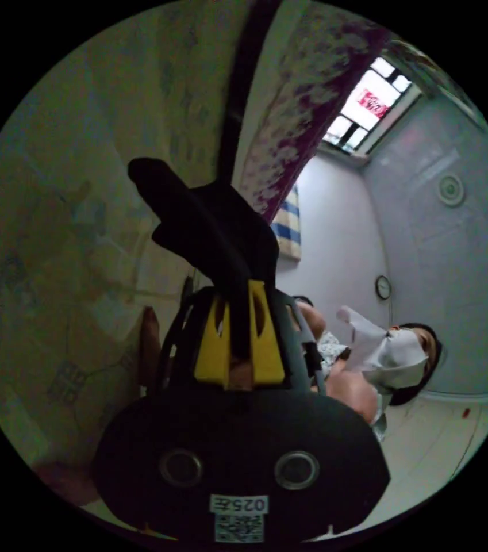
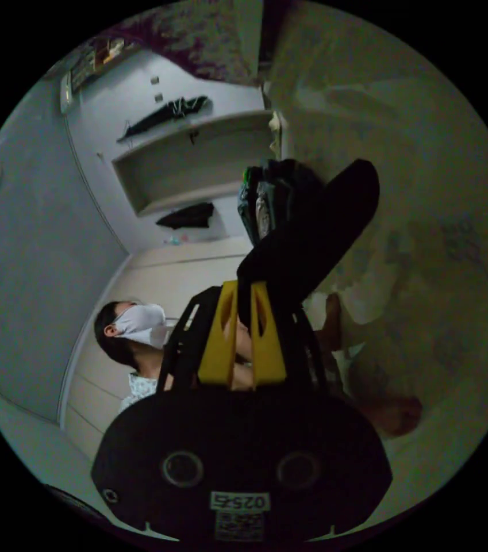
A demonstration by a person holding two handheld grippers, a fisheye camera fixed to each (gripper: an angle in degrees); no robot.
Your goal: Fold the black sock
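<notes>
While the left gripper view rolls well off level, the left gripper (image 1: 238, 313) has its two yellow jaws clamped on the black sock (image 1: 209, 224), a thin dark strip of cloth running down between them. The rest of the sock rises past the jaw tips as a bunched mass with one end pointing away, in front of a pale patterned bed sheet (image 1: 65, 241). A person (image 1: 393, 356) in a mask sits beyond the gripper, partly hidden by its body. The room is dim and the sheet's pattern is hard to make out.

In the right gripper view, the right gripper (image 2: 242, 310) likewise pinches the black sock (image 2: 312, 230) between closed yellow jaws; the sock stands up beyond them, its rounded end free against the sheet. A dark bag (image 2: 266, 201) behind is partly covered by the sock.
</notes>
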